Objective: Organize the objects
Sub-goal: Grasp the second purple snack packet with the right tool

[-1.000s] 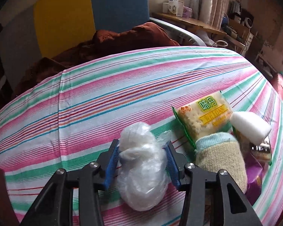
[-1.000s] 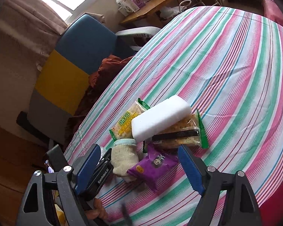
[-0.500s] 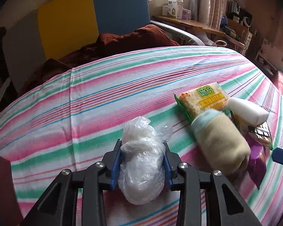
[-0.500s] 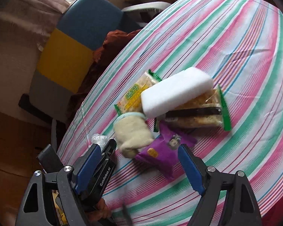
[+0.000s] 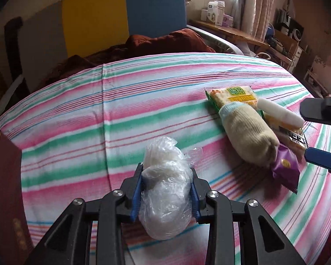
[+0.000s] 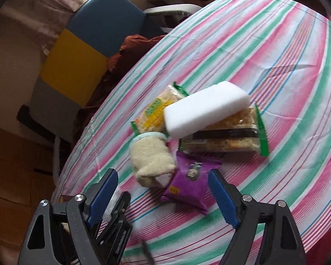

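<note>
My left gripper (image 5: 166, 172) is shut on a crumpled clear plastic bag (image 5: 163, 198), squeezed between its blue pads just over the striped tablecloth (image 5: 121, 119). To its right lies a pile: a beige sock (image 5: 247, 130), a yellow-green cracker pack (image 5: 234, 95), a white sponge (image 5: 278, 112) and a purple snack pack (image 5: 285, 167). My right gripper (image 6: 162, 174) hovers open over the sock (image 6: 152, 159) and the purple pack (image 6: 189, 185), touching neither. The sponge (image 6: 205, 108) rests on a second cracker pack (image 6: 227, 139).
A chair with yellow, blue and grey panels (image 5: 121, 17) stands behind the table, with a rust-brown cloth (image 5: 165, 44) on its seat. A wooden shelf with boxes (image 5: 220, 22) is at the back right. A dark red box (image 5: 4, 187) sits at the table's left edge.
The left jaws closed on the plastic bag and carried it left, away from the pile. The right gripper drew nearer to the pile, then held still, open.
</note>
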A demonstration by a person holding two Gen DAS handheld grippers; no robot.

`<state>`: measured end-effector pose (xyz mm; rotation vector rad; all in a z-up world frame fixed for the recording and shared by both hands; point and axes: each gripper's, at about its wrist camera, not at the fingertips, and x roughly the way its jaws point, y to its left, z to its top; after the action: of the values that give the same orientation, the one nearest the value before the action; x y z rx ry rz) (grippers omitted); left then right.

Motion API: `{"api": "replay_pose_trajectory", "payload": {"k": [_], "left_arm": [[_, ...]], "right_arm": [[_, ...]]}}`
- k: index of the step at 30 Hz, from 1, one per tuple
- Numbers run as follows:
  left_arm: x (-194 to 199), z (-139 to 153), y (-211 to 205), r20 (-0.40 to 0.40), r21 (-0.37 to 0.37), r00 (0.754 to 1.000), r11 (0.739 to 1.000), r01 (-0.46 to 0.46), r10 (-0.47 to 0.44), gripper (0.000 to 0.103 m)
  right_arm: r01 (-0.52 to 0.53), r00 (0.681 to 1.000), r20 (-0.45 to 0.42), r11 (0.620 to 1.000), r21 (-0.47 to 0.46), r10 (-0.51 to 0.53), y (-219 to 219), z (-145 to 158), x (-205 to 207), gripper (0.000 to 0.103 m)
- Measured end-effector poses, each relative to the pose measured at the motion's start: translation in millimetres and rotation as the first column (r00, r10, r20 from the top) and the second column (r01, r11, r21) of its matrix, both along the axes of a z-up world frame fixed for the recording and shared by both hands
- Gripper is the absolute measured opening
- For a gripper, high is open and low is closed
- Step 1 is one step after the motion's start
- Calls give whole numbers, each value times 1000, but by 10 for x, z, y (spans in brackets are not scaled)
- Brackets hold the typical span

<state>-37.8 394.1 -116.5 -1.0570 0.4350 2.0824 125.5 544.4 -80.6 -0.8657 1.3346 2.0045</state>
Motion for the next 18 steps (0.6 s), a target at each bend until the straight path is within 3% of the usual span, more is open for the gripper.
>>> {"api": "replay_pose_trajectory", "payload": {"k": [4, 7, 12, 18], "left_arm": [[131, -1, -133, -8, 11, 1000, 1000, -10, 10, 36], [195, -1, -223, -5, 20, 1000, 1000, -6, 6, 36], [239, -9, -311, -3, 30, 1000, 1000, 6, -6, 36], [227, -25, -357, 3, 48, 1000, 999, 19, -19, 37]], "right_arm": [[13, 999, 50, 1000, -12, -12, 27, -76, 0, 85], [-17, 994, 111, 1000, 9, 15, 2, -102, -70, 75], [-51, 980, 193, 998, 25, 45, -12, -159, -151, 67], [-73, 963, 262, 996, 45, 58, -5, -214, -209, 67]]}}
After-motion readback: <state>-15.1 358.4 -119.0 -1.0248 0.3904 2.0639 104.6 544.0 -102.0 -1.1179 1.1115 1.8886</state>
